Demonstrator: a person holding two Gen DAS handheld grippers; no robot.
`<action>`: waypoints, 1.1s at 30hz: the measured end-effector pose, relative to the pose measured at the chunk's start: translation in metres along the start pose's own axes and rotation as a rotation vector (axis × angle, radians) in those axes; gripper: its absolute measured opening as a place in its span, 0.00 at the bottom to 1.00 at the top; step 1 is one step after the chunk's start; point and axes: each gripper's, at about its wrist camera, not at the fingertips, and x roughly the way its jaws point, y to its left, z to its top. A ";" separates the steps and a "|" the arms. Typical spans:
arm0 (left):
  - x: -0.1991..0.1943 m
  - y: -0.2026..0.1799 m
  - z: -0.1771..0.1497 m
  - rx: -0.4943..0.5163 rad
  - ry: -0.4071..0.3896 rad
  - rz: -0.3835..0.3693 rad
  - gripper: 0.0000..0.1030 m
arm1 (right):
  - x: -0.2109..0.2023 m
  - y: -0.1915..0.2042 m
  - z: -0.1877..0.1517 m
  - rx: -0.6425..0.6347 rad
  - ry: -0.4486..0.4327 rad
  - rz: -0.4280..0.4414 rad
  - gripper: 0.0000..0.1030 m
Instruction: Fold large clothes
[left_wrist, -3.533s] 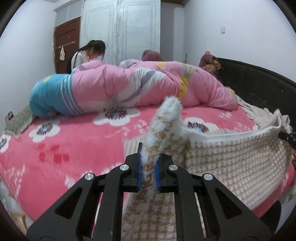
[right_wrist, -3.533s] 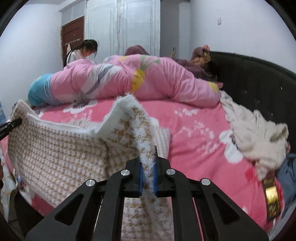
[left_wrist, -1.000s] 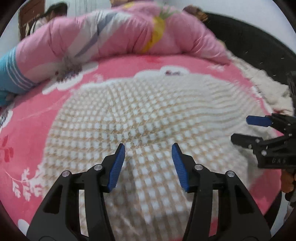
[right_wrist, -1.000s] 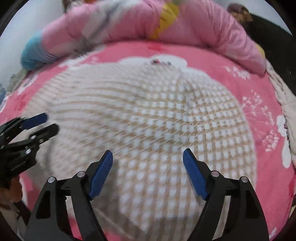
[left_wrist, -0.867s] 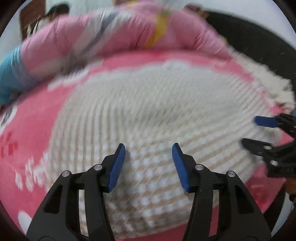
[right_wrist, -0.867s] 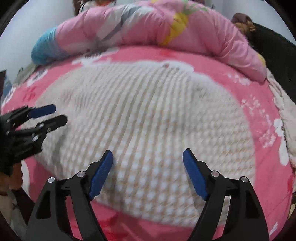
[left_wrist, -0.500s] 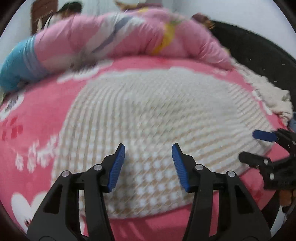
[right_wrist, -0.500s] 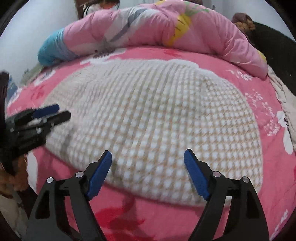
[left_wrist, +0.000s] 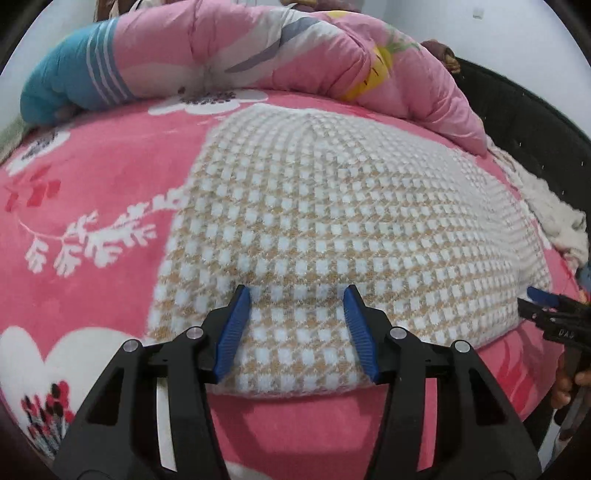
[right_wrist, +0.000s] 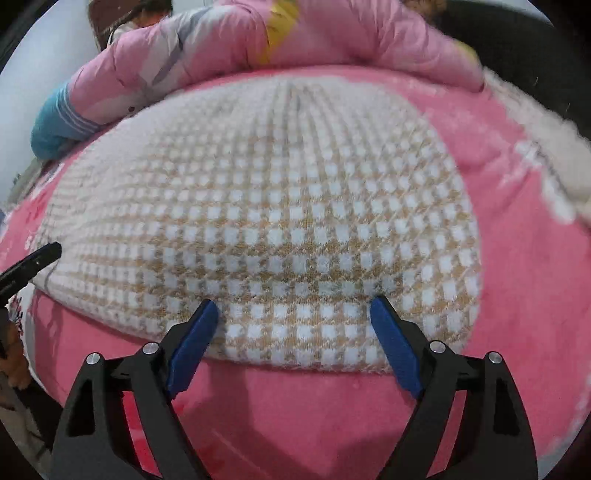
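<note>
With the checked knit garment (left_wrist: 332, 229) lying spread flat on the pink floral bed (left_wrist: 92, 184), both the left gripper (left_wrist: 297, 295) and the right gripper (right_wrist: 291, 306) hover wide open and empty at its near edge, so the folding itself looks barely begun.

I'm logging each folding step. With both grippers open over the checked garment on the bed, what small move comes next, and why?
Probably lower the left gripper and right gripper onto the checked garment's near edge and close; both hover open above that edge, holding nothing, while it lies flat.
</note>
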 end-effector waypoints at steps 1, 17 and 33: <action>-0.004 -0.001 0.002 -0.005 -0.002 -0.008 0.50 | -0.007 0.000 0.002 0.001 -0.008 -0.001 0.79; -0.036 0.008 -0.012 -0.048 -0.053 0.005 0.69 | -0.055 -0.030 -0.030 0.118 -0.090 -0.019 0.81; -0.128 -0.057 0.001 0.055 -0.249 0.006 0.92 | -0.132 0.022 -0.031 -0.029 -0.312 -0.029 0.94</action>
